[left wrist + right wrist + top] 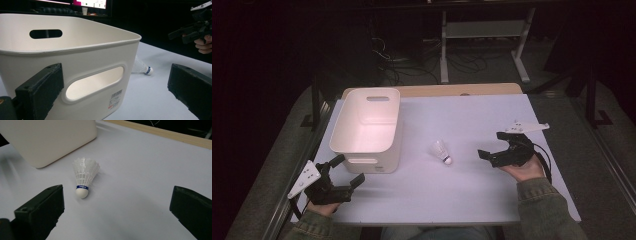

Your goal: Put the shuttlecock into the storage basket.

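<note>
Facing the shuttlecock with its jaws spread wide and nothing between them, the right claw sits low over the bench, near the shuttlecock but not touching it. The shuttlecock lies on its side on the bare white surface, between the right claw and the white bin, its rounded cork nose pointing toward the person and its skirt toward the bin.

By the look of it, this is a very light thing that will skid or roll if nudged by one jaw alone. The mesh skirt seems thin and springy, likely to crush or bend under a hard squeeze. The cork nose and the blue band just above it look the firmest, so a gentle pinch there, or low on the skirt's ribbed stem, seems the safest hold.

The left claw rests at the near corner of the bin, jaws likewise apart and holding nothing, just beside its handle slot.
</note>
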